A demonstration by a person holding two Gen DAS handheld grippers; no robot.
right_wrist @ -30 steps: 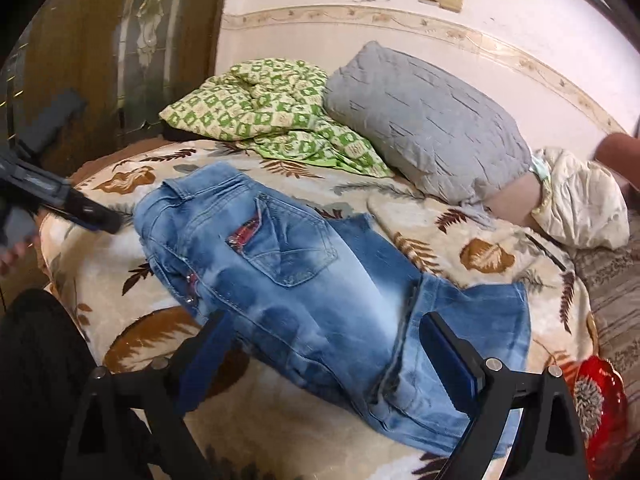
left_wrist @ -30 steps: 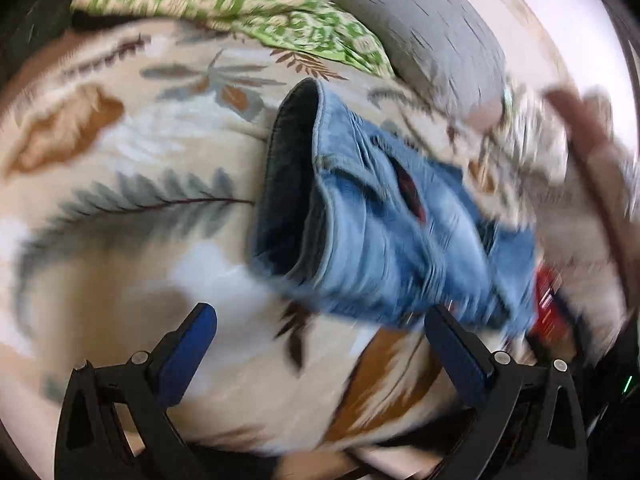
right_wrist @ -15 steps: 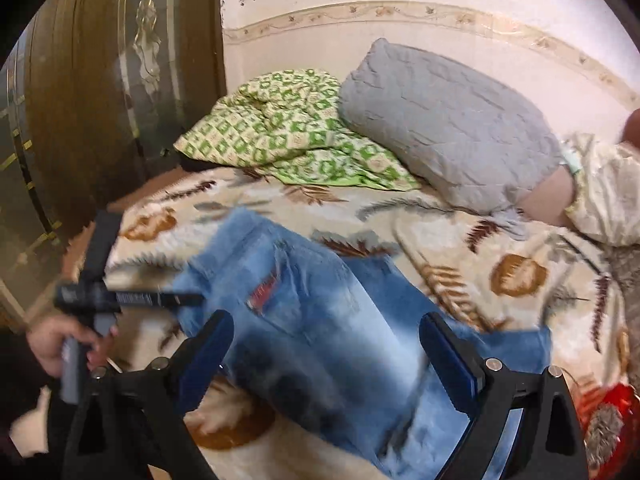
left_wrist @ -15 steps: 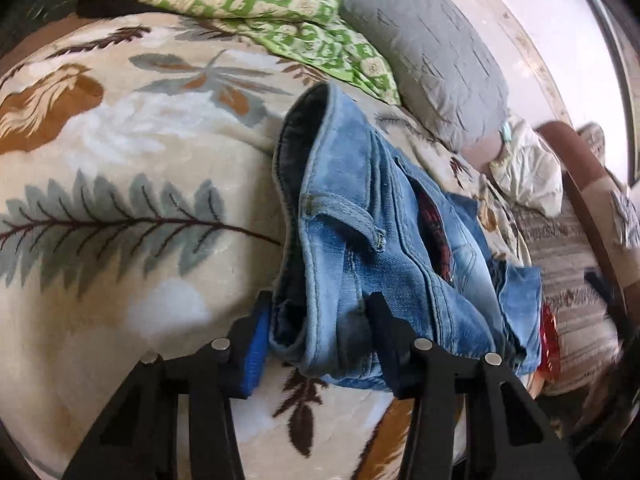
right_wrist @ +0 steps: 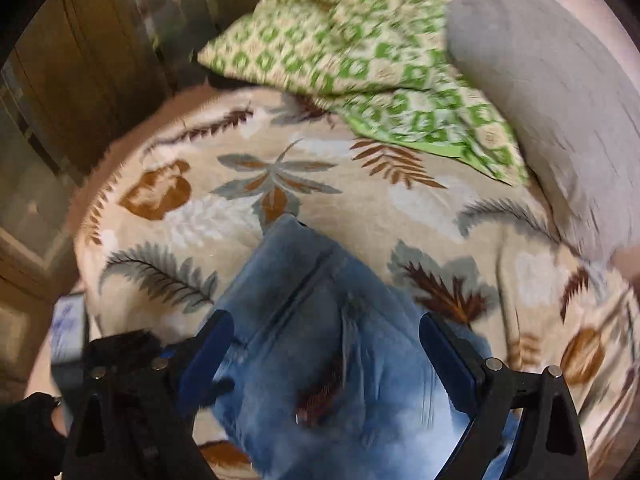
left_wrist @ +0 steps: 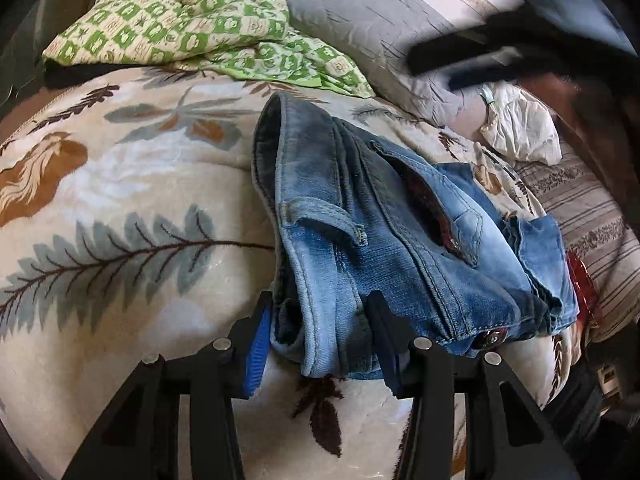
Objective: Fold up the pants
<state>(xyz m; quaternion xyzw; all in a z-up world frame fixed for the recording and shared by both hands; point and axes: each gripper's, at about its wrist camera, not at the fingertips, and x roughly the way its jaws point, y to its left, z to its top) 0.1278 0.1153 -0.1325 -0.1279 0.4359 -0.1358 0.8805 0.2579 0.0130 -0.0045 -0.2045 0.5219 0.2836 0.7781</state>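
A home bedroom is shown: a bed is covered by a leaf-patterned blanket [left_wrist: 120, 208], a grey pillow [left_wrist: 360, 28] and green checked quilt [right_wrist: 352, 48] are piled beside a wooden wardrobe [right_wrist: 92, 60]

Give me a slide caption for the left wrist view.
Left gripper clamps the waistband of blue denim pants lying on a leaf-print blanket.

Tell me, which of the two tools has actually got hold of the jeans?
The left tool: its fingers are pinched on the waistband corner of the jeans. The right tool hangs above the denim with its fingers spread wide, gripping nothing.
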